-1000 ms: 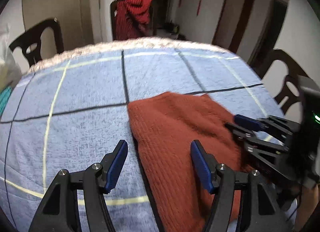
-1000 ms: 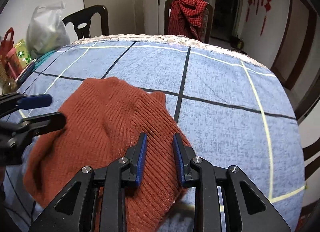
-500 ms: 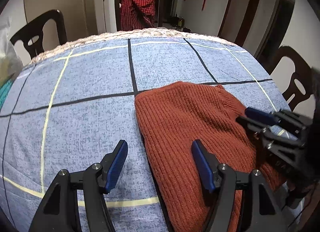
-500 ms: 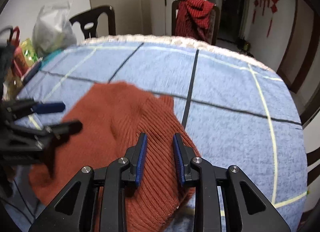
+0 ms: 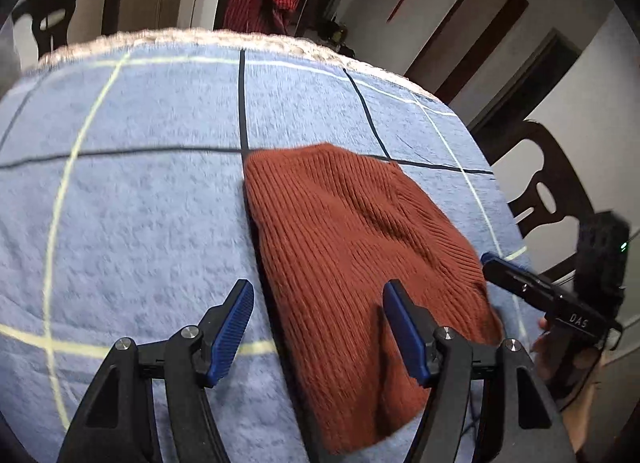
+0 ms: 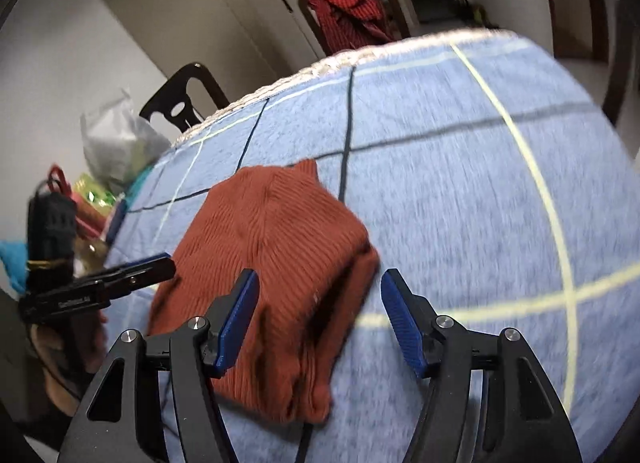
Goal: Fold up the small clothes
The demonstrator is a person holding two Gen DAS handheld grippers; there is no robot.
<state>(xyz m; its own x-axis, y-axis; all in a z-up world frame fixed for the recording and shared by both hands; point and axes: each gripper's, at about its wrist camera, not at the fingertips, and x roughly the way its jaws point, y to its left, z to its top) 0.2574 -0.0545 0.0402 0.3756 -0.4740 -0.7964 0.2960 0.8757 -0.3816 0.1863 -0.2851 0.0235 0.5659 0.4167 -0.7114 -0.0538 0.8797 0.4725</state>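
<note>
A rust-red ribbed knit garment lies folded on the blue checked tablecloth. My left gripper hovers open over its near left edge, and the pads do not press the knit. At the right of that view, my right gripper sits just off the garment's right side. In the right wrist view, the right gripper has its jaws opening wide. The garment has its doubled right edge lying loose below and between them, ungripped. The left gripper pokes in from the left.
A chair draped with a red checked cloth stands behind the table's far fringe edge. Dark wooden chairs flank the table. A plastic bag and colourful bags crowd the left side. Bare cloth spreads to the right.
The right gripper's jaws went from narrow on the garment's fold to wide apart, and it rolled and drew back to the right. The left gripper shifted slightly and turned.
</note>
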